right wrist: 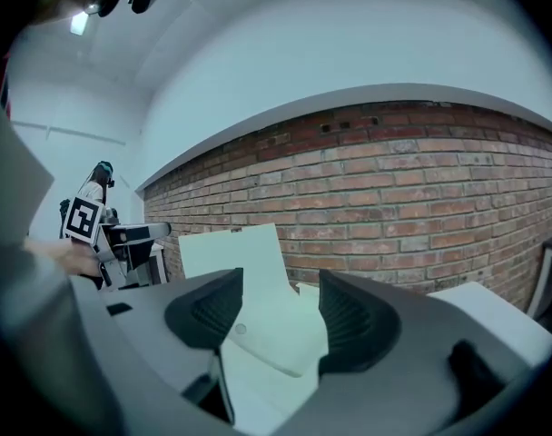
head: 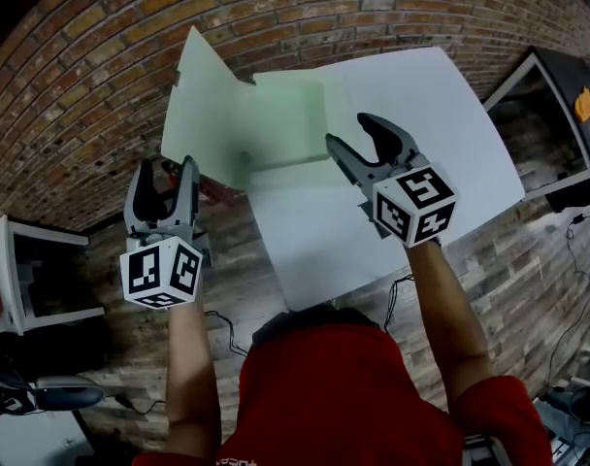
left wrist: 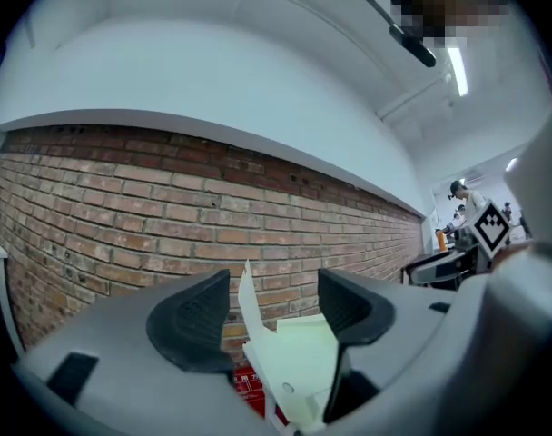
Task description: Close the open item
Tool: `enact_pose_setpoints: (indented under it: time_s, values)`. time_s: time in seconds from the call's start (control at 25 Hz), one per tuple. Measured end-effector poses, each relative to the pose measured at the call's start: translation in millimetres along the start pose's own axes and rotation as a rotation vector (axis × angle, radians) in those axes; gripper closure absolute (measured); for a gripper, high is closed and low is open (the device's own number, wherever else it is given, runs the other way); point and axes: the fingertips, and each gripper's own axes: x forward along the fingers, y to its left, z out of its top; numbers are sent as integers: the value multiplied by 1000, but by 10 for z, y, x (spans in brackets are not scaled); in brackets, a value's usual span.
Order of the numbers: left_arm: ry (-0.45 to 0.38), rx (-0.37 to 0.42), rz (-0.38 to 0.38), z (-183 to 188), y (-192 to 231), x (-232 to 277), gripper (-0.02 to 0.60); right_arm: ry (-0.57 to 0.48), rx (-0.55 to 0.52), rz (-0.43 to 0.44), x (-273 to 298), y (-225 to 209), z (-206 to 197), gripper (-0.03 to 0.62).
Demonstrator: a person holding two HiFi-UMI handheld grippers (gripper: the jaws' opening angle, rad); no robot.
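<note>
- Step in hand, as I judge it: the approach. The box (head: 276, 129) is open and untouched, with its tall flap (head: 200, 90) upright on its left side and its pale green inside showing
- The left gripper (head: 166, 178) hangs just off the box's near left corner. Its jaws are spread wide and nothing is between the pads; in its own view the box lies beyond the gap
- The right gripper (head: 351, 132) hovers at the box's near right edge, jaws equally wide and empty
- The next move calls for bringing the left gripper behind the upright flap to push it down over the opening, while the right one steadies the box or folds the opposite flap
- The box sits at the far left end of a white table (head: 421, 134)
- A brick wall (head: 81, 66) runs behind the box, above a wood-plank floor (head: 528, 260). A white shelf unit (head: 14, 270) stands well to its left and a dark cabinet (head: 552, 115) well to its right
</note>
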Motion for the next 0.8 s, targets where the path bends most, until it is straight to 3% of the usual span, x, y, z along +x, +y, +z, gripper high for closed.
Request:
enact_pose_setpoints:
  time_s: [0.2, 0.52, 0.8]
  values:
    - [87, -75, 4, -325, 168, 143, 276, 85, 51, -28, 94, -156, -364, 353]
    - [172, -108, -21, -640, 221, 388, 276, 278, 164, -78, 231, -505, -1175, 352]
    - [210, -126, -34, -784, 199, 540, 276, 380, 261, -76, 279, -636, -1678, 352]
